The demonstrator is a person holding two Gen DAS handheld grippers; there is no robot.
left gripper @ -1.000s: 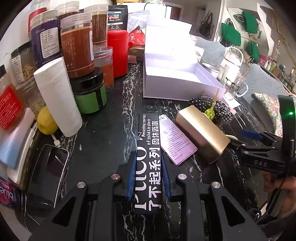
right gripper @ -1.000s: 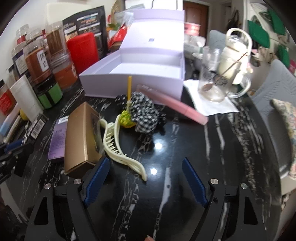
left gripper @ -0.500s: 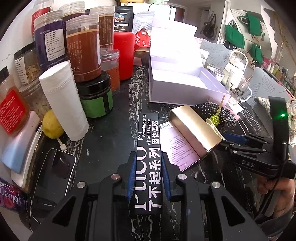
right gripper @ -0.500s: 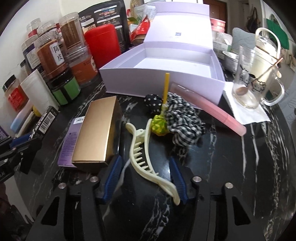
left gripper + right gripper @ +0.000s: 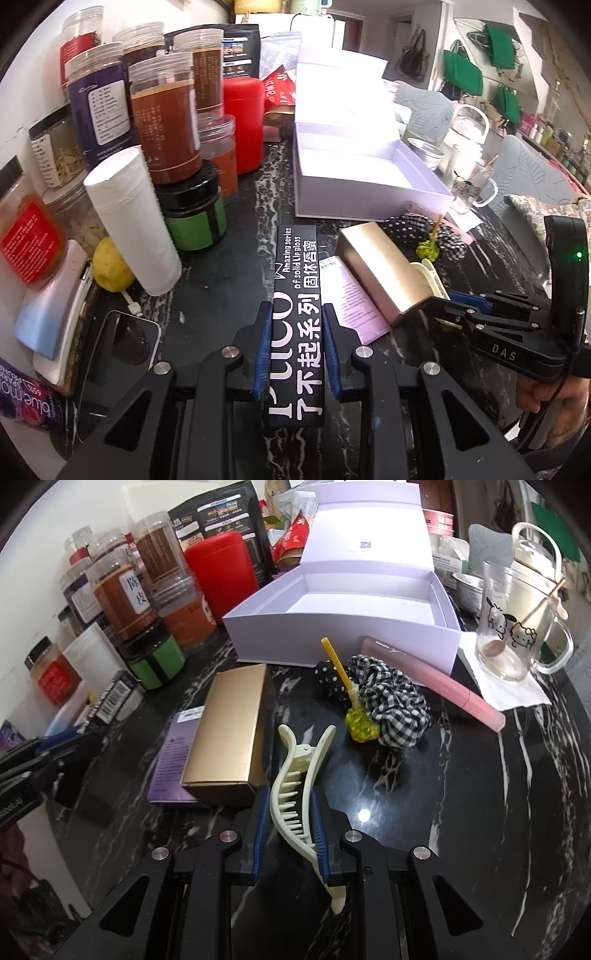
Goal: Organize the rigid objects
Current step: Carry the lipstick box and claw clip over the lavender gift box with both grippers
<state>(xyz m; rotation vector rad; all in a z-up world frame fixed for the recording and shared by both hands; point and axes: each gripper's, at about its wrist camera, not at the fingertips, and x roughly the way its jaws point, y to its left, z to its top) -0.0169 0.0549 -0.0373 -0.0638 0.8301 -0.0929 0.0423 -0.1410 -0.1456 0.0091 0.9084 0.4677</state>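
Left tool grips a black lip gloss box; right tool pinches a cream hair claw, both seemingly bound for the open lilac box on the bench.

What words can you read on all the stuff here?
"Amazing series of solid Lip gloss", "固体唇蜜", "不起系列": black lip gloss box in the left hand-held gripper.
"DAS": right hand-held gripper.
"blue mo…": purple packet, upside down.
"陈皮": label on an orange-brown jar.
Other jar labels, black bag, purple box: too small to read.
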